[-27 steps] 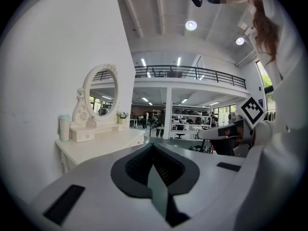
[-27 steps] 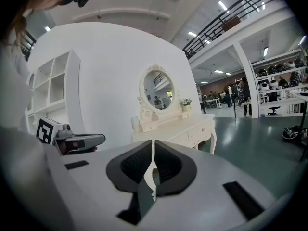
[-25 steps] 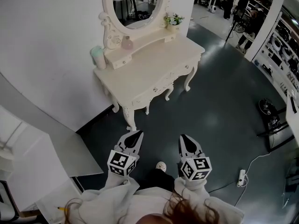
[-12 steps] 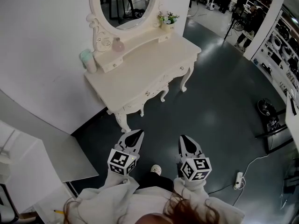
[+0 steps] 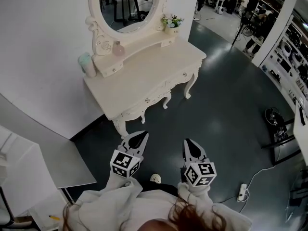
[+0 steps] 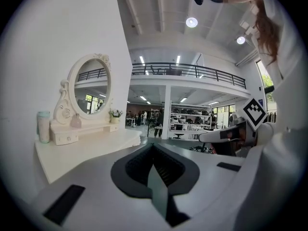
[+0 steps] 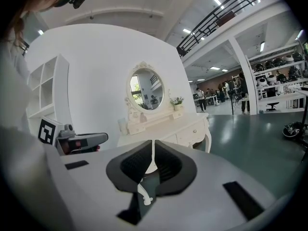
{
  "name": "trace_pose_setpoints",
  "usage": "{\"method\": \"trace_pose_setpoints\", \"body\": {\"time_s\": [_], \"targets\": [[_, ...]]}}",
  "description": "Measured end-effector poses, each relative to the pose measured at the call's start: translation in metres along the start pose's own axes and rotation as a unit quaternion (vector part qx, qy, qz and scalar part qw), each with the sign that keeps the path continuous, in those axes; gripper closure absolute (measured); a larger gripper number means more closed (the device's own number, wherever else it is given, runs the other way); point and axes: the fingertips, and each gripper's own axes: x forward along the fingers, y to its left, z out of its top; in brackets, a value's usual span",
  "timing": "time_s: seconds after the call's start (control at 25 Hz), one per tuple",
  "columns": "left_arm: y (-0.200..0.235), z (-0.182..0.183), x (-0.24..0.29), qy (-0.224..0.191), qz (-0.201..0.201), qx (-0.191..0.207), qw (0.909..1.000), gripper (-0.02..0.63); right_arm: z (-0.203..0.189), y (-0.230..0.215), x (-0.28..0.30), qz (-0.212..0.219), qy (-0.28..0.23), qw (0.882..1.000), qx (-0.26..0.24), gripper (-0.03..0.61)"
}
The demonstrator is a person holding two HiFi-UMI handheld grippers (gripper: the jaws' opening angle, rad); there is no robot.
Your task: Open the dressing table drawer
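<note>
Dark floor; cream dressing table placed upper left (drawer shut). Left claw and right claw are held below it, apart, both closed on nothing.

The right gripper occupies the lower centre of the frame. Its two dark-padded jaws are closed together, with nothing between them. Directly beyond the tips stands a cream desk, set against a curved white wall. An oval mirror stands upright on the desk's rear ledge. A small flower pot sits on the ledge to the mirror's right, and a pale container at the left end. A drawer front with a round knob faces right. The left gripper projects from the left edge, pointing toward the desk. White shelving occupies the upper left. Grey-green floor extends to the right.
</note>
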Motion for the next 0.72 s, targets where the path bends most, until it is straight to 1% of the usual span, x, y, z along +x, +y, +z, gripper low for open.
{"method": "trace_pose_setpoints", "body": {"time_s": [0.16, 0.44, 0.56, 0.72], "targets": [[-0.007, 0.007, 0.005, -0.011, 0.004, 0.005, 0.9999, 0.597, 0.006, -0.012, -0.001, 0.000, -0.004, 1.000, -0.001, 0.537], [-0.003, -0.012, -0.008, 0.007, 0.025, -0.019, 0.9995, 0.597, -0.013, -0.010, 0.002, 0.006, 0.017, 1.000, 0.018, 0.537], [0.001, -0.013, -0.010, 0.010, 0.033, -0.024, 0.9991, 0.597, -0.015, -0.009, 0.002, 0.009, 0.022, 1.000, 0.020, 0.537], [-0.001, -0.013, -0.003, 0.011, 0.025, -0.025, 0.9993, 0.597, -0.013, -0.012, 0.005, 0.006, 0.023, 0.999, 0.022, 0.537]]}}
